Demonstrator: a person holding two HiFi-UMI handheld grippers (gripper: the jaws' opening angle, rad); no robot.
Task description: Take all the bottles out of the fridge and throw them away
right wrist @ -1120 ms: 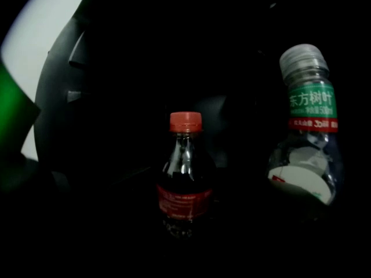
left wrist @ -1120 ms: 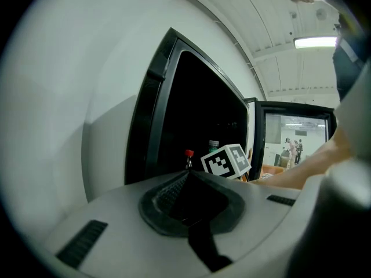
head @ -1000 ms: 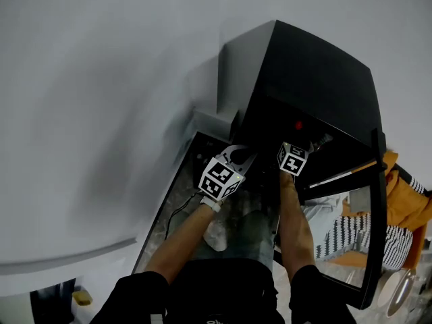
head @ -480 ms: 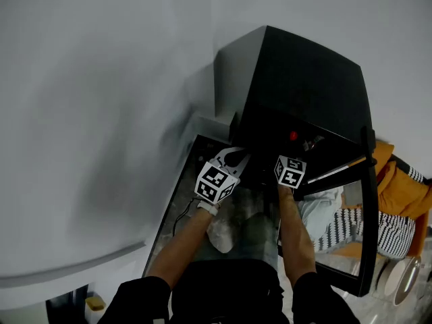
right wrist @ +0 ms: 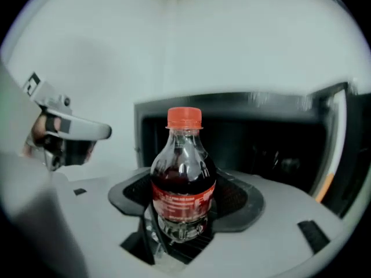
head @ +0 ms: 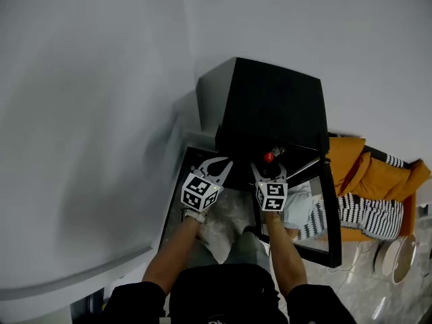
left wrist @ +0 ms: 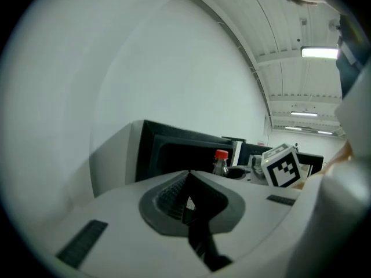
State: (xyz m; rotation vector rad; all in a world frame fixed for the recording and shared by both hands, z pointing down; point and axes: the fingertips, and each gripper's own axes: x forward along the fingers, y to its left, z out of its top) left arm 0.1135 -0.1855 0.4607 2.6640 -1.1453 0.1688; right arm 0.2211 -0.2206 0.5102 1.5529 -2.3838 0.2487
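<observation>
A small cola bottle (right wrist: 183,175) with a red cap (head: 268,157) and red label stands upright between the jaws of my right gripper (right wrist: 182,181), which is shut on its lower body. In the head view the right gripper (head: 270,169) holds it just in front of the black fridge (head: 270,103), whose dark inside (right wrist: 261,149) shows behind the bottle. My left gripper (head: 217,162) hangs beside it on the left, shut and empty (left wrist: 188,174). From the left gripper view the bottle (left wrist: 220,162) shows to the right.
The fridge door (head: 329,211) stands open to the right. Orange cloth (head: 361,171) and striped fabric (head: 368,214) lie beyond it, with a round white container (head: 398,258) at the lower right. A white wall (head: 88,113) runs along the left.
The right gripper has drawn back from the fridge opening with the red-capped bottle in it. The left gripper moved back alongside it, and the head view has pulled away from the fridge.
</observation>
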